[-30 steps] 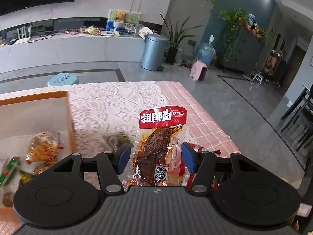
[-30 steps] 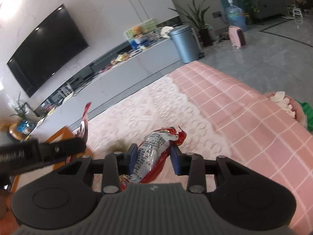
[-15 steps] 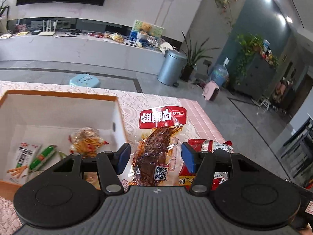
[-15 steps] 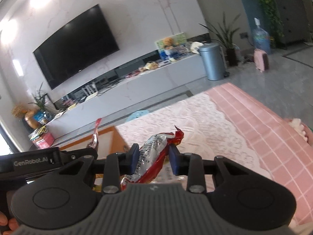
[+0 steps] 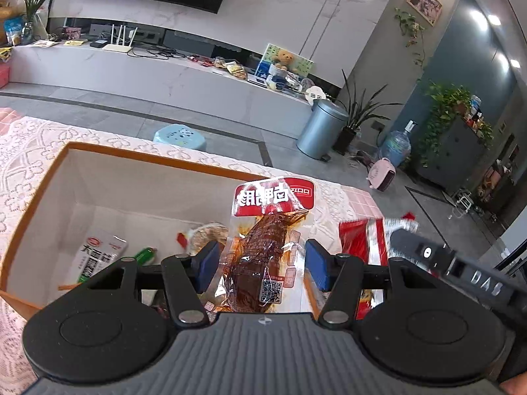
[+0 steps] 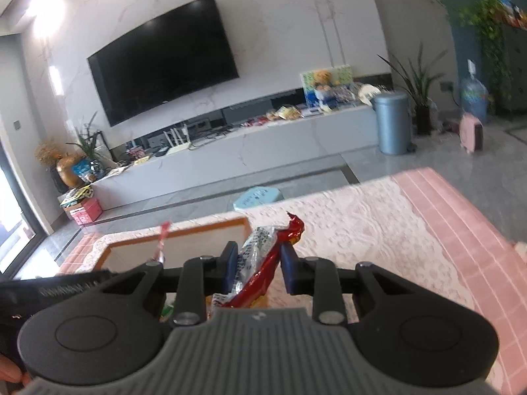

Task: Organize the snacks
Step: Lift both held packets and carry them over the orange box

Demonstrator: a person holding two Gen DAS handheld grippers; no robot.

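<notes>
Both grippers loaded: left gripper (image 5: 260, 263) clamps clear duck-snack pouch (image 5: 263, 250) above orange-rimmed box (image 5: 158, 158); right gripper (image 6: 258, 266) clamps red-and-silver packet (image 6: 260, 260), jaws nearly closed.

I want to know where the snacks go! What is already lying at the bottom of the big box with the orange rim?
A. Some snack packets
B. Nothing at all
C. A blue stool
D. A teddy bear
A. In the left wrist view the box already holds snack packets on its white floor, such as a white packet and a green one.
</notes>
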